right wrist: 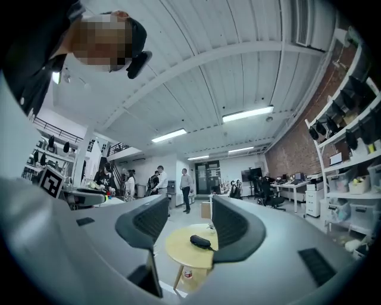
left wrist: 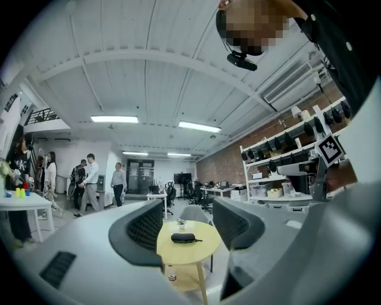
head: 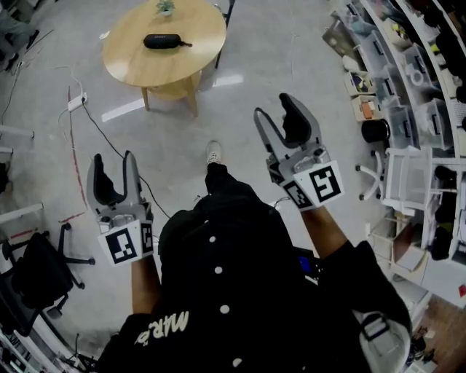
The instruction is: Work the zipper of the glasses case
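Black glasses case (head: 162, 41): lies flat near the middle of the round wooden surface (head: 200, 55); nothing touches it; looks zipped shut, but too small to be sure
Pull tab (head: 187, 44): thin strip sticking out of the case's right end in the head view; probably the zipper pull, so that end is where the work starts
Surface: well ahead of the person, bare floor between; small potted plant (head: 166, 7) sits at its far edge, apart from the case, so there is room for both claws around the case
Left claw (head: 113, 166): jaws spread wide, nothing between them; held level in front of the body, aimed forward; its own view frames the far-off case in the gap between the jaws
Right claw (head: 274, 109): jaws spread wide too, nothing gripped; level, sits higher in the head view than the left; case shows in its gap as well
Why held so: both wide and lined up on the case, reads as an approach posture, not working contact
Stage: task not begun, zipper untouched
Next, my guess: walk up, one claw pins the case body so it can't slide on the smooth wood, the other pinches the tab and runs it along the seam
Risk: tab is small and floppy, easy to miss; light case may skid or spin if pulled unpinned; cable (head: 91, 120) on the floor left of the path, mind the feet
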Demonstrator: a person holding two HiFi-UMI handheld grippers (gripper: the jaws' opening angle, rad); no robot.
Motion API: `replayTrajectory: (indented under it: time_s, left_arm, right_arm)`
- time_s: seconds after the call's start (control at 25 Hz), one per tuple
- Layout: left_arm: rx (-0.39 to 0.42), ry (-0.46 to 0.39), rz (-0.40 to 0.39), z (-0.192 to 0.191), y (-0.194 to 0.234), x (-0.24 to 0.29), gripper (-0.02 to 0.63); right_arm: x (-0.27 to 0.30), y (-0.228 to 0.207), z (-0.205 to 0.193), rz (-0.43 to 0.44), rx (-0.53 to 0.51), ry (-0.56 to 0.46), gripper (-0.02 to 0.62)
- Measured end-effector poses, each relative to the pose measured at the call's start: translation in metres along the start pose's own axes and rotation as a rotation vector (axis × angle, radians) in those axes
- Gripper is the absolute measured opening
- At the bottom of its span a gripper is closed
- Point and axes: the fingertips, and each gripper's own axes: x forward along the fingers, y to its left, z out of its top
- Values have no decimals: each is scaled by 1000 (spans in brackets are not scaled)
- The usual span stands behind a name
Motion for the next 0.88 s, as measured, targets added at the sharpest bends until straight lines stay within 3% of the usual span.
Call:
replayTrajectory:
  time_s: [0.4, 0.68, 0.88]
  left_arm:
    - [14, 49, -5, -18, 10, 39, 253]
    - [3, 50, 6, -21, 12, 116, 253]
    - [48, 51, 7, -14, 24, 180, 253]
  right_arm:
    - [31, -24, -21, -3, -5, 27, 221]
    - [96, -72, -33, 17, 3, 27, 218]
    - [157, -111, -29, 37, 18, 21, 213]
